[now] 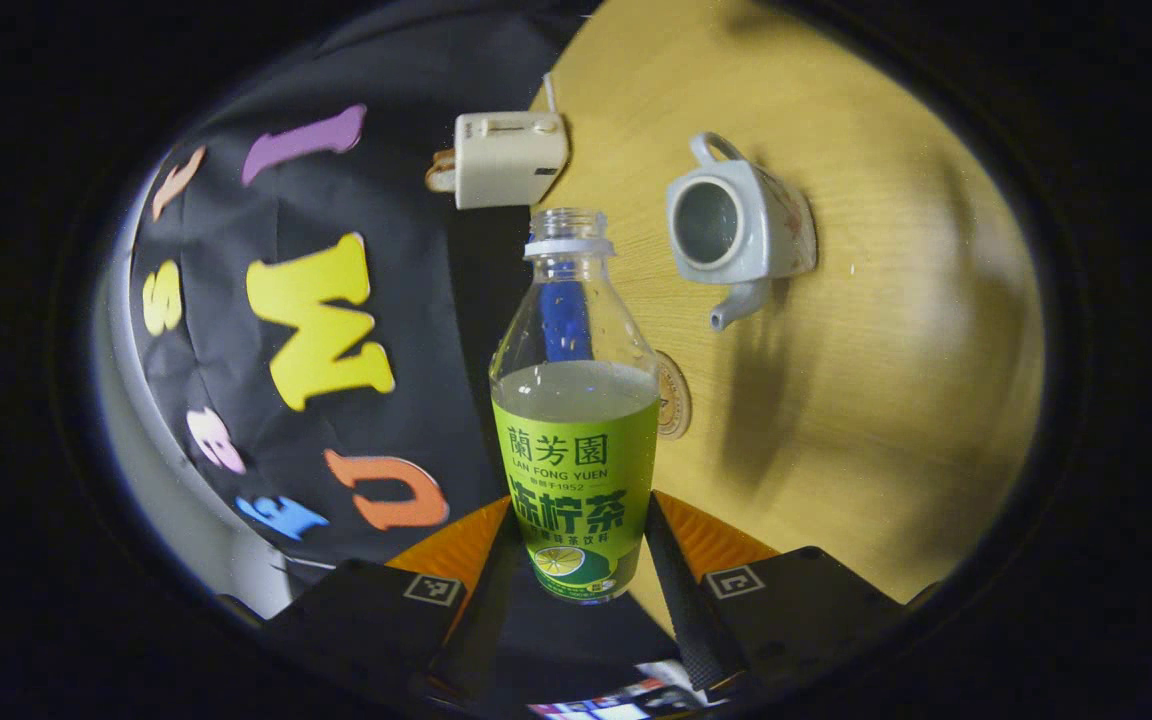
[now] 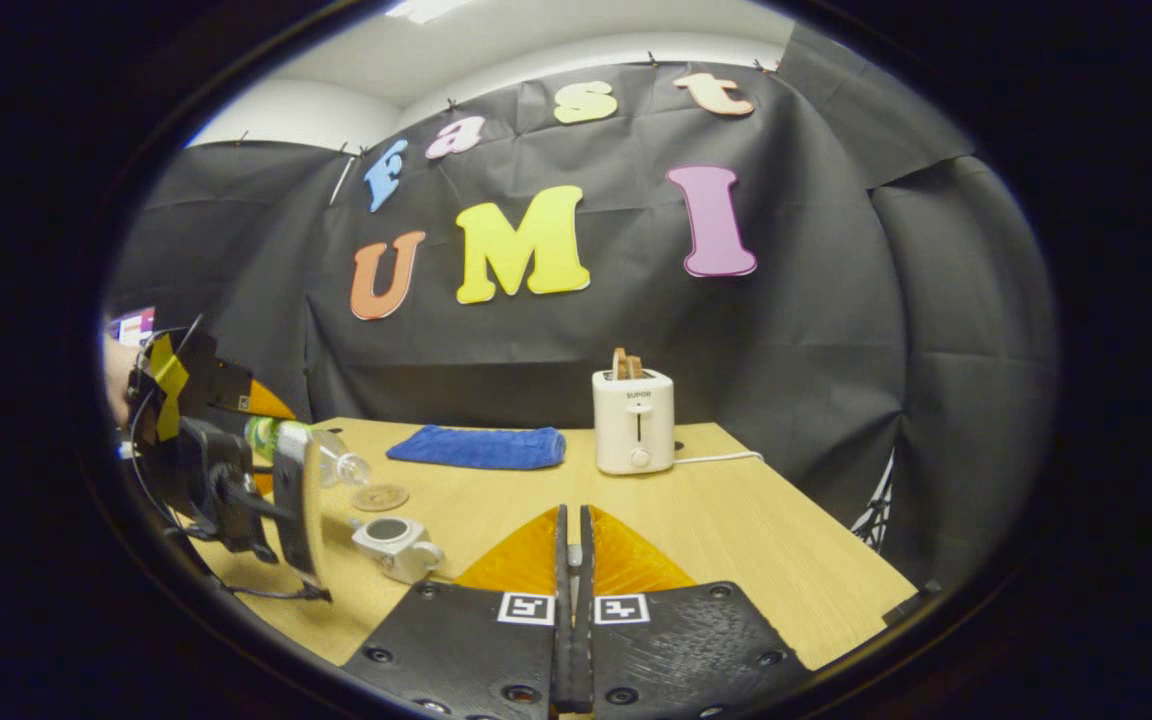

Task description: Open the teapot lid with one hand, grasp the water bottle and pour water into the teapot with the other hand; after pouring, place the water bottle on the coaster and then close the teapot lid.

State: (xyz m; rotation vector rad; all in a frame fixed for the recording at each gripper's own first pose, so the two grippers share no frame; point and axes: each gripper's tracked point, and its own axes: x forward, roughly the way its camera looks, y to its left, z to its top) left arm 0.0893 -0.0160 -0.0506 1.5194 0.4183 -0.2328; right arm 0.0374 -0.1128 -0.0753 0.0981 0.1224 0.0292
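The left gripper gripped the uncapped bottle at its lower label, both fingers pressed against its sides, holding it tipped sideways in the air with its mouth toward the open teapot on the table. The coaster lay near the teapot. The right gripper hung over the table, fingers nearly together around a small object, perhaps the lid knob.

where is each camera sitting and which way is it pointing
Left gripper view: rides on the left gripper, rolled sideways, facing the held water bottle and lidless teapot; its own fingers show.
Right gripper view: rides on the right gripper, level, facing the toaster and booth wall; own fingers together, the other gripper at left.
Shared: bottle, teapot, toaster, coaster, table.
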